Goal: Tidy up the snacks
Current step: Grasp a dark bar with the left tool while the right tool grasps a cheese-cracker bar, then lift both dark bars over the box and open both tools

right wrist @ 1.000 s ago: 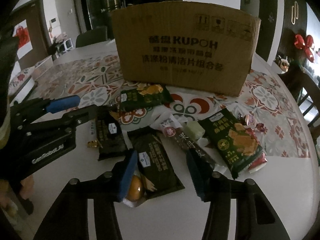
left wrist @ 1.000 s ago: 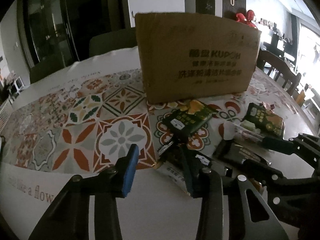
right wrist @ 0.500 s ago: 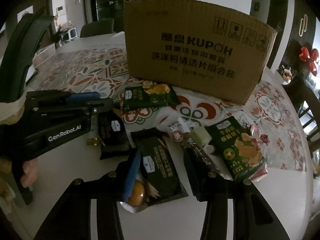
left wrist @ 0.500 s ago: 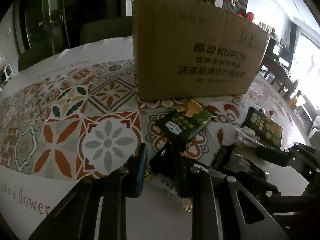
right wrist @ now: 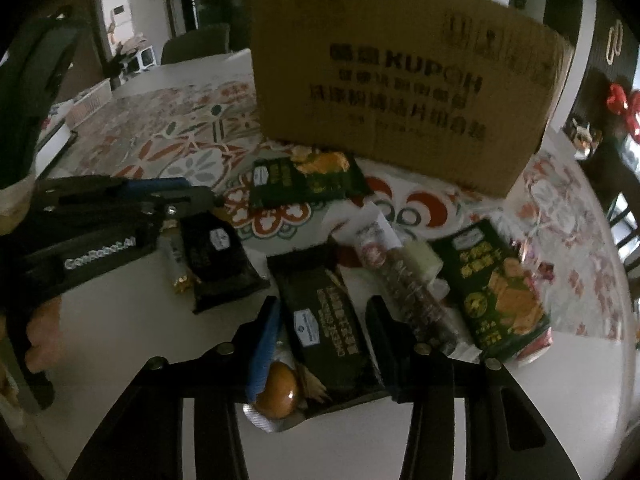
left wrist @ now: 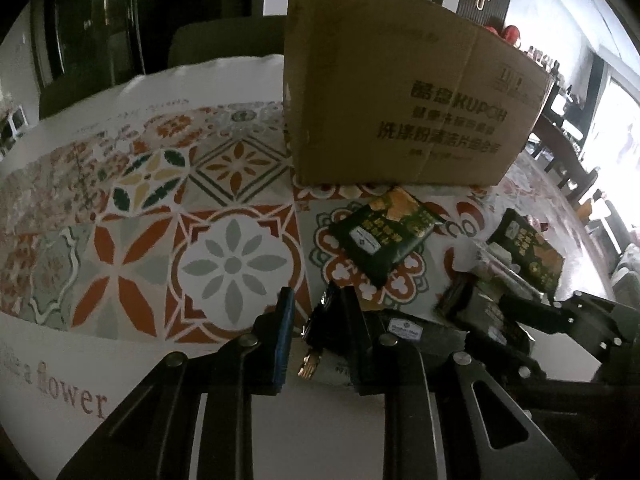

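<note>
A brown cardboard box (left wrist: pixel 404 96) stands at the back of the table; it also shows in the right wrist view (right wrist: pixel 400 84). Several dark snack packets lie in front of it. My left gripper (left wrist: pixel 316 320) has narrowed around the end of a small black packet (right wrist: pixel 220 264) with a gold-ended bar (right wrist: pixel 176 260) beside it. My right gripper (right wrist: pixel 324 320) is open, its fingers on either side of a long dark packet (right wrist: pixel 328 328) with an egg picture. Green chip packets lie near the box (right wrist: pixel 304 180) and at the right (right wrist: pixel 500 292).
A long brown wrapped bar (right wrist: pixel 404 284) lies between the dark packet and the right green packet. The patterned tablecloth (left wrist: pixel 160 220) covers the table's left side. Chairs (left wrist: pixel 224 40) stand behind the table.
My left gripper has moved forward and narrowed around the small black packet's end. My right gripper has lowered over the long dark packet and narrowed a little.
</note>
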